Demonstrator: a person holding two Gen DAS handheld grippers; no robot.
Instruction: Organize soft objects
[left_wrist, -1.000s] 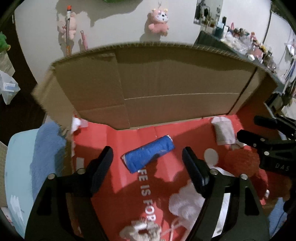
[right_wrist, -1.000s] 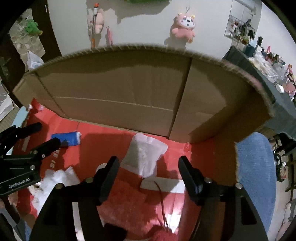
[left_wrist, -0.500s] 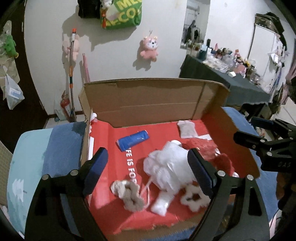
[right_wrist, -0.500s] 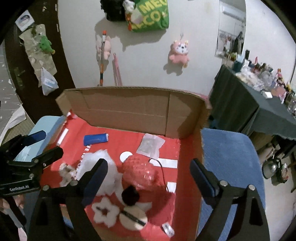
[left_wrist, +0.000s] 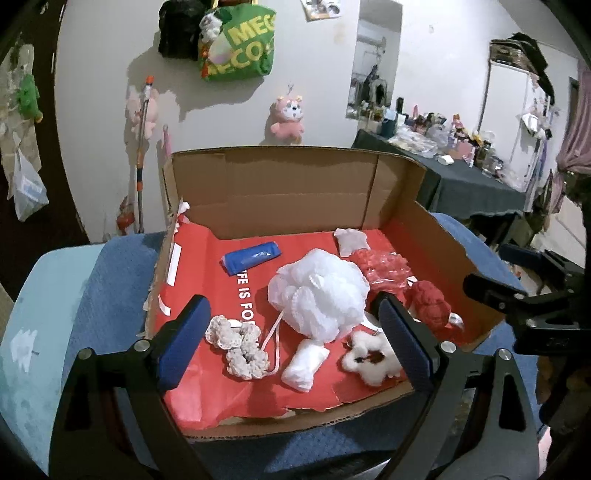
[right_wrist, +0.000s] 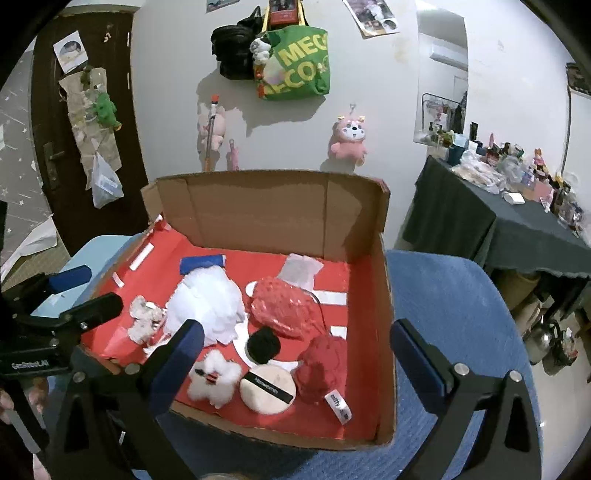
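With both the left gripper (left_wrist: 291, 332) and right gripper (right_wrist: 295, 354) spread wide, empty above the cardboard box (right_wrist: 388, 295), I'd pick one item, likely the white bath puff (left_wrist: 319, 291) mid-box, descending straight and pinching its bulk, not its cord.

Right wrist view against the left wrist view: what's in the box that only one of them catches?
Only the right wrist view shows the black pom-pom and the round powder puff. Only the left shows the small white packet. Both show the white bath pouf, the blue roll, the fluffy white star and both grippers open, holding nothing.
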